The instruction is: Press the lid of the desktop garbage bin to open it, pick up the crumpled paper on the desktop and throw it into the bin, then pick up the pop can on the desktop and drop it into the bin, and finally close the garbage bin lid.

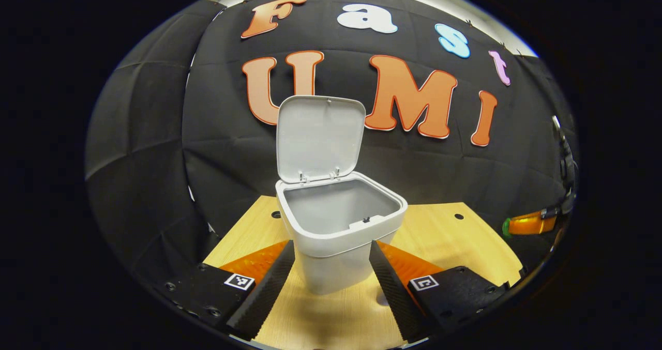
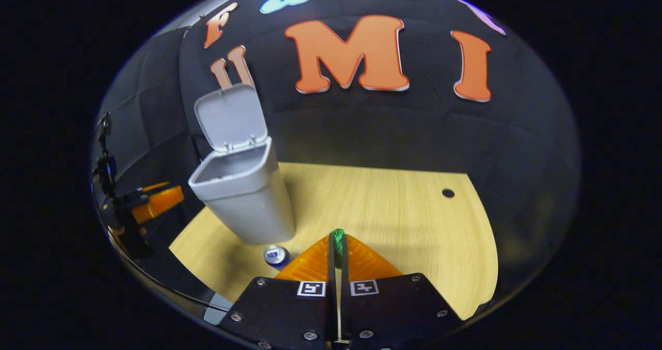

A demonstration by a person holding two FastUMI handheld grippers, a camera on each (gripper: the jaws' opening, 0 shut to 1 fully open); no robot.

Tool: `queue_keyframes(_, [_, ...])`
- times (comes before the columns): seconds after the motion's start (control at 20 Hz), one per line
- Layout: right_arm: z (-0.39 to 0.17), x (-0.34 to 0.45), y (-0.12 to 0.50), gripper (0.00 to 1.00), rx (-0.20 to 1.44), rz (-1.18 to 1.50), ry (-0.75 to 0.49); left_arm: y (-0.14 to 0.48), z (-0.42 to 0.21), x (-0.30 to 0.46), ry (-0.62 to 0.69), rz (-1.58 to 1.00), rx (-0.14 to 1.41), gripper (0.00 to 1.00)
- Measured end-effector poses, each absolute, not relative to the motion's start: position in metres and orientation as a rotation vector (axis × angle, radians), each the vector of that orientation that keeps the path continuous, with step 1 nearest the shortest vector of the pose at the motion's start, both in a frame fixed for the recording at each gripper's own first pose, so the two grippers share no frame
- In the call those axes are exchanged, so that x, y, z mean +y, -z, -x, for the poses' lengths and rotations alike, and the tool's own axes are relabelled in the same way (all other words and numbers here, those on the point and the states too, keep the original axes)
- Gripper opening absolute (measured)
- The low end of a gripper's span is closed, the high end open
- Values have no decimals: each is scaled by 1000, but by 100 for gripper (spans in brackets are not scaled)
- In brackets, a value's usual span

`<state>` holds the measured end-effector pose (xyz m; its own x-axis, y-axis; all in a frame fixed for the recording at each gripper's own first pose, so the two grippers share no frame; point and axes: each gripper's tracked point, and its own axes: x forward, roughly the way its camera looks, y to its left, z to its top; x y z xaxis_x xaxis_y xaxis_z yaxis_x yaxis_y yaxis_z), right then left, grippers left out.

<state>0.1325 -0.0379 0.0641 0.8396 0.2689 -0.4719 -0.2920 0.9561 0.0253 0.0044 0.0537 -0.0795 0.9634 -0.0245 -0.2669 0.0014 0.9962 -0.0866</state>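
The grey plastic garbage bin (image 1: 341, 236) stands on the pale wooden table (image 2: 393, 210), its hinged lid (image 1: 318, 138) upright. The left claw (image 1: 331, 283) gapes wide, straddling the bin untouching. A blue-topped metal pop can (image 2: 275, 255) stands beside the bin. The right claw (image 2: 337, 246) is closed, empty. Black cloth wall (image 2: 382, 127) behind.

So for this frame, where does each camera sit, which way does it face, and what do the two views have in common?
Left gripper view: rides on the left gripper, low over the table, facing the bin head-on; own fingers spread either side of it.
Right gripper view: rides on the right gripper, higher, looking down across the table; own fingers closed together, the pop can just beside them.
Shared: the bin with its lid raised, the table, and each shows the other gripper at its edge.
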Motion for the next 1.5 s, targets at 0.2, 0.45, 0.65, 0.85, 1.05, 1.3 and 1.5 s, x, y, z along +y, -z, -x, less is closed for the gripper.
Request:
queue_keyframes(0.2, [-152, 17, -141, 2, 352, 88, -387, 71, 1, 64, -14, 120, 242, 93])
queue_keyframes(0.45, [-181, 79, -183, 2, 245, 108, -496, 68, 14, 93, -69, 143, 218, 95])
queue_keyframes(0.65, [-208, 133, -190, 2, 209, 101, -577, 68, 27, 119, -108, 146, 209, 95])
queue_keyframes(0.85, [-233, 194, -190, 2, 206, 107, -629, 62, 41, 141, -143, 91, 172, 95])
queue_keyframes(1.05, [-258, 238, -156, 2, 261, 131, -650, 63, 50, 148, -144, 94, 163, 95])
queue_keyframes(1.3, [-271, 256, -125, 2, 282, 205, -625, 72, 57, 160, -164, 85, 176, 95])
queue_keyframes(1.5, [-278, 256, -108, 29, 320, 196, -611, 75, 59, 165, -180, 114, 179, 95])
